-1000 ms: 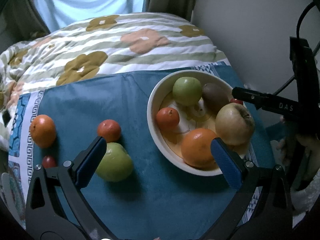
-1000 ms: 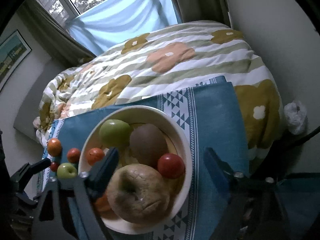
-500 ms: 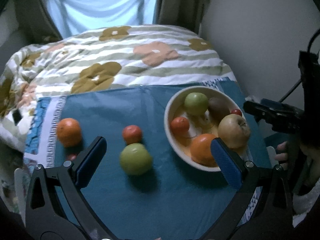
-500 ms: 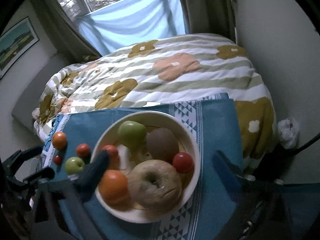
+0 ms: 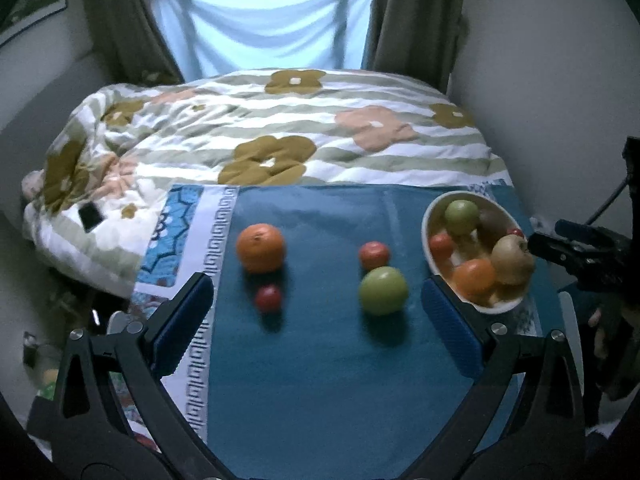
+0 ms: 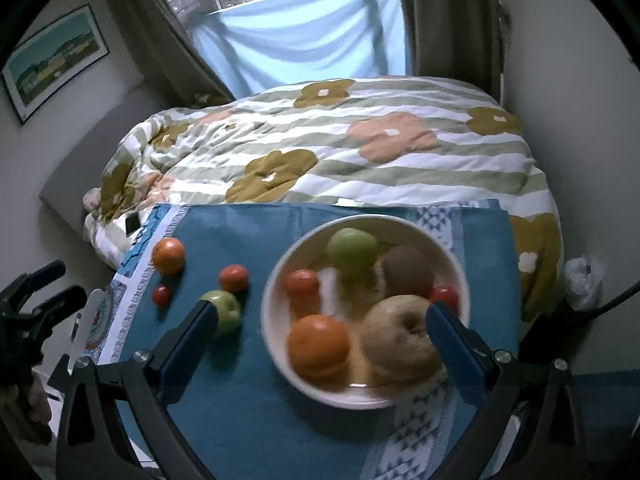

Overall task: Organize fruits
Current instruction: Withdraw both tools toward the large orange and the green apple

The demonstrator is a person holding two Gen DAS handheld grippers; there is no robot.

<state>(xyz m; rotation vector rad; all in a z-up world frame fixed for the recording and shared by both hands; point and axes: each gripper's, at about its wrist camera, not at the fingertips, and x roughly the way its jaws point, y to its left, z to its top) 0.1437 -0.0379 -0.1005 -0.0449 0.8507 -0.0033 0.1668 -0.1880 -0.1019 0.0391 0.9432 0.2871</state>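
In the left wrist view, the left hand-held gripper (image 5: 316, 318) stands wide open and holds nothing. Between its fingers, a little ahead, lie a green apple (image 5: 383, 290) and a small red fruit (image 5: 268, 298) on the blue cloth (image 5: 320, 380). Farther ahead are an orange (image 5: 260, 247) and a tangerine (image 5: 374, 255). The white bowl (image 5: 430, 256) of fruits is ahead of the right finger.

In the right wrist view, the right hand-held gripper (image 6: 320, 332) has just been opening; its jaws are wide and empty. The bowl (image 6: 276, 336) sits between its fingers, just ahead, with a pale apple (image 6: 400, 332) by the right finger.
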